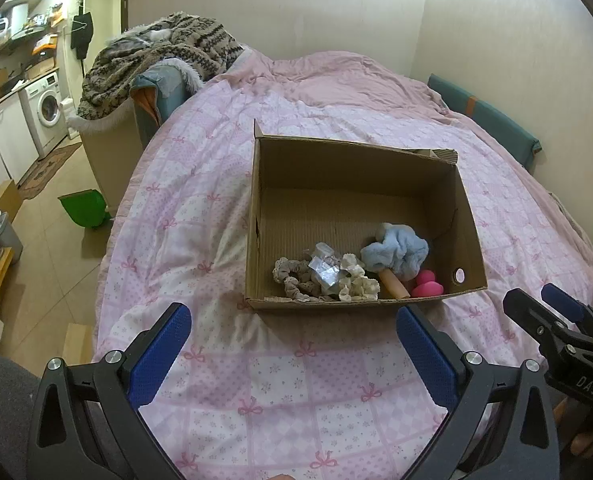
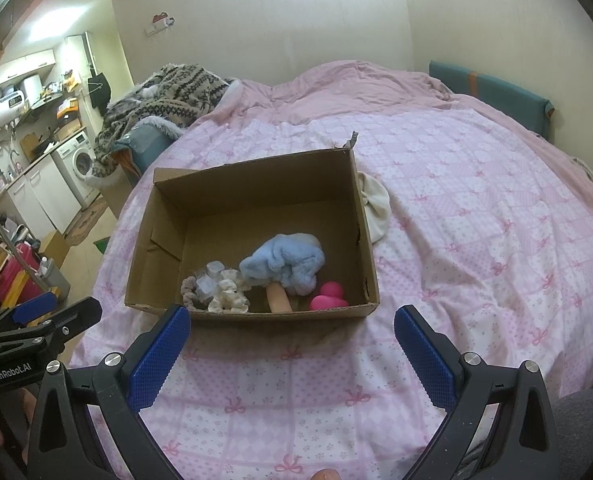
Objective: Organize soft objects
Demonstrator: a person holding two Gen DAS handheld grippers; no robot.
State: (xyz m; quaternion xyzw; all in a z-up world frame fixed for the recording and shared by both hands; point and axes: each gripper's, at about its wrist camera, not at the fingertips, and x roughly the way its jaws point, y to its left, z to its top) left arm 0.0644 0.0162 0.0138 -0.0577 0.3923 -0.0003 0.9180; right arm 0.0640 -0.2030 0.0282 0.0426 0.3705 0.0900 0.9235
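Both grippers, left (image 1: 292, 344) and right (image 2: 292, 344), gape empty before the box (image 2: 168, 240); next, reach for the white cloth (image 2: 376, 204) beside it.

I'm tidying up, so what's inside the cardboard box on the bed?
Inside the cardboard box: a blue fluffy cloth, cream scrunchie, grey scrunchie, clear wrapper, pink sponges. The cloth partly covers a beige object.

White cloth (image 2: 376, 206) half hidden behind box (image 2: 362, 216) wall — unseen from left wrist view.
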